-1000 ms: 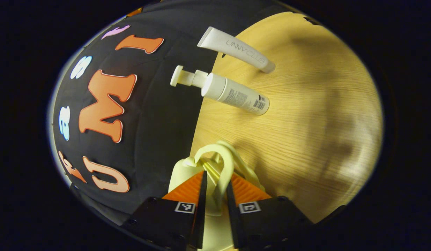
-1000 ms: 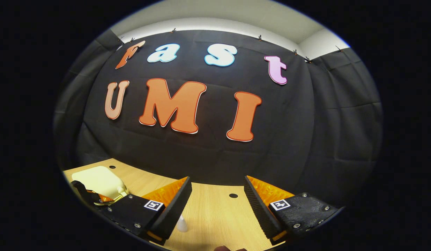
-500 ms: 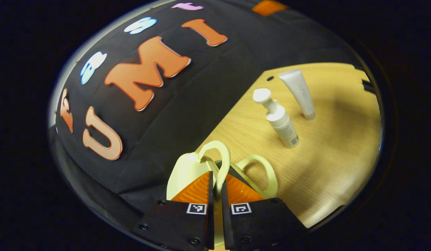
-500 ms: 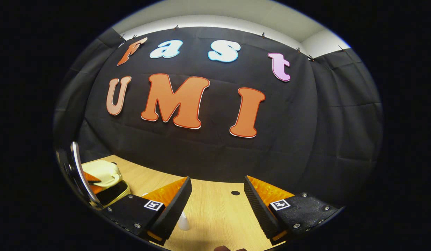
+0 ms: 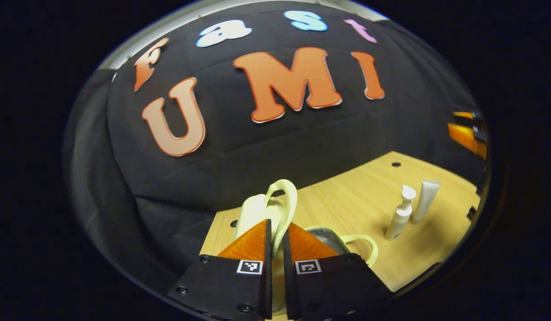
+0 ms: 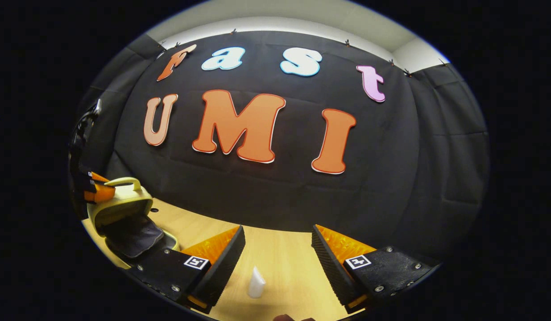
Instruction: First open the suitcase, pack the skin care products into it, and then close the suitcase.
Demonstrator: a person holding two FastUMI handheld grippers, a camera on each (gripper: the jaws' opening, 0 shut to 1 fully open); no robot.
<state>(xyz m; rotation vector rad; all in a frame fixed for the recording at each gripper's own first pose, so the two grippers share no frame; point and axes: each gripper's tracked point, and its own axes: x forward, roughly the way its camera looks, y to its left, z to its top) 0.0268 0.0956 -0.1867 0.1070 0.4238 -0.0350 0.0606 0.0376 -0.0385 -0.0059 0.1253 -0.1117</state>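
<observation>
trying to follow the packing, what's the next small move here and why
Probably swing the lid a little further back, then release. The left gripper is shut on the lid's handle, the suitcase stands partly open, and the pump bottle and tube wait on the table.

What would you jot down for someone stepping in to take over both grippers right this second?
Left gripper: shut on the suitcase lid's handle, holding the lid raised; the dark lining shows in the right gripper view.
Right gripper: open, holding nothing, above the wooden table with the tube below its fingers.
Things: pale yellow suitcase at the table's left; pump bottle and tube stand upright side by side on the table, not packed.
Done: suitcase opened.
Left: put the bottle and tube inside, then close the lid.
</observation>
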